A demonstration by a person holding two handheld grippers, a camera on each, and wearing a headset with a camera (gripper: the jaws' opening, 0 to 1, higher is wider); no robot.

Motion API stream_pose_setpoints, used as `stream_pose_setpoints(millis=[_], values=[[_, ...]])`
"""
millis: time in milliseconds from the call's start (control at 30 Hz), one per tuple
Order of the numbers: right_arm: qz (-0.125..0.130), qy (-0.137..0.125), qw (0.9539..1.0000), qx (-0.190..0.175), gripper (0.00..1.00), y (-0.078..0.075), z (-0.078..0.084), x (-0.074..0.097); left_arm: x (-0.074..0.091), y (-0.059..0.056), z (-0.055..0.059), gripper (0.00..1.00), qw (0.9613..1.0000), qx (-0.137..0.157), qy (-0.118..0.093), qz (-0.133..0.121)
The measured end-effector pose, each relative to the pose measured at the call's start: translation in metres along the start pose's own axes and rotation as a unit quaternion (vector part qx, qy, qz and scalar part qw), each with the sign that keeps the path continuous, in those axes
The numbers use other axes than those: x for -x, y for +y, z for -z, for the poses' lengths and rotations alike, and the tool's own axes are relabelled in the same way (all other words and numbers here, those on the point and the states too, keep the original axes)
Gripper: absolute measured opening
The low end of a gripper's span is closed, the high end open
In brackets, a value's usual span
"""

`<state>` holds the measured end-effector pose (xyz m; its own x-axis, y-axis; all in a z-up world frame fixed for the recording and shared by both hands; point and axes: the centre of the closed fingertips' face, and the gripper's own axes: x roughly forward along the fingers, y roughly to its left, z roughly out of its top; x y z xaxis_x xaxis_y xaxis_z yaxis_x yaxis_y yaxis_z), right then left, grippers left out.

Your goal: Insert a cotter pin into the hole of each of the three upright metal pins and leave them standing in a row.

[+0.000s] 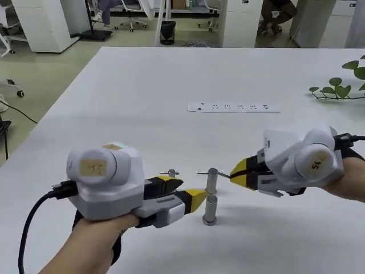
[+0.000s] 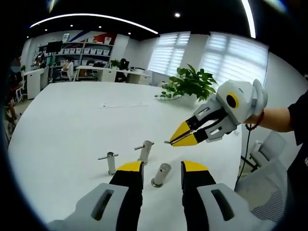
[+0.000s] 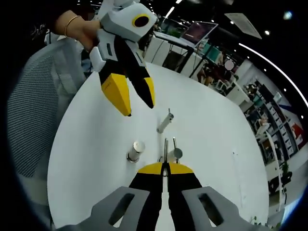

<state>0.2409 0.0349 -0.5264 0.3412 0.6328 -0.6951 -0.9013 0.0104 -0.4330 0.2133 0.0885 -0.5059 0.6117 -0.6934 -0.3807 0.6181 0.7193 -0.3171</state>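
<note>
White desk (image 1: 142, 103) first: bare matte top, all the work sits close to its near edge, roughly midway along. Left gripper (image 1: 188, 189) is low at the near edge, jaws apart, holding nothing, its yellow tips aimed at the pin group. Right gripper (image 1: 235, 171) comes in from the right-edge side, jaws together and clamped on a cotter pin (image 3: 165, 147). Three upright metal pins stand near each other. The leftmost pin (image 1: 171, 173) has its cotter pin (image 2: 103, 157) through the hole, so we count that one done. At the middle pin (image 1: 212, 180) the held cotter pin is level with the top, and in the head view a thin rod sticks out on the far side, so it looks at least partly through; we can't tell how far it's seated. The nearest pin (image 1: 210, 210), closest to the near edge, is bare with no cotter pin. We judge it roughly one of three done, the second under way and the third untouched. All three are upright, but they look more like a loose cluster than a clean row, so straightening may be needed. Elsewhere on the desk, a white power strip (image 1: 234, 107) lies flat toward the middle, well apart from the pins, and a leafy plant (image 1: 342, 85) sits at the right edge. The room is an open office with pale cabinets (image 1: 40, 23) and rolling chairs (image 1: 134, 17) past the far edge.
</note>
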Motion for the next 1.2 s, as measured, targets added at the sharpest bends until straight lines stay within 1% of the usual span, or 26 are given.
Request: stream_pose_setpoints(millis=[133, 200, 333, 467, 633, 767, 900, 1067, 1200], values=[[-0.008, -0.008, 0.9998, 0.016, 0.00, 0.006, -0.007, 0.000, -0.002, -0.002, -0.001, 0.24, 0.9999, 0.009, -0.001, 0.006], [-0.012, -0.015, 0.9995, 0.025, 0.00, 0.008, -0.012, 0.000, -0.003, -0.005, 0.000, 0.22, 0.9997, 0.021, 0.003, 0.013], [-0.018, -0.031, 0.9988, 0.035, 0.00, 0.012, -0.023, 0.001, -0.003, -0.006, 0.001, 0.19, 0.9994, 0.029, 0.001, 0.015], [-0.023, -0.035, 0.9979, 0.050, 0.00, 0.016, -0.029, 0.001, -0.004, -0.008, 0.002, 0.16, 0.9990, 0.040, 0.002, 0.019], [-0.030, -0.037, 0.9966, 0.067, 0.00, 0.022, -0.034, -0.001, -0.006, -0.008, 0.003, 0.11, 0.9984, 0.053, 0.004, 0.019], [-0.033, -0.039, 0.9958, 0.075, 0.00, 0.025, -0.038, -0.002, -0.006, -0.010, 0.002, 0.11, 0.9982, 0.056, 0.000, 0.023], [-0.036, -0.043, 0.9953, 0.079, 0.00, 0.026, -0.041, -0.003, -0.007, -0.011, 0.001, 0.09, 0.9978, 0.061, -0.002, 0.026], [-0.037, -0.046, 0.9948, 0.083, 0.00, 0.027, -0.044, -0.004, -0.008, -0.012, -0.002, 0.05, 0.9972, 0.069, -0.011, 0.028], [-0.035, -0.048, 0.9949, 0.082, 0.00, 0.026, -0.046, -0.004, -0.008, -0.011, -0.003, 0.01, 0.9975, 0.065, -0.014, 0.025]])
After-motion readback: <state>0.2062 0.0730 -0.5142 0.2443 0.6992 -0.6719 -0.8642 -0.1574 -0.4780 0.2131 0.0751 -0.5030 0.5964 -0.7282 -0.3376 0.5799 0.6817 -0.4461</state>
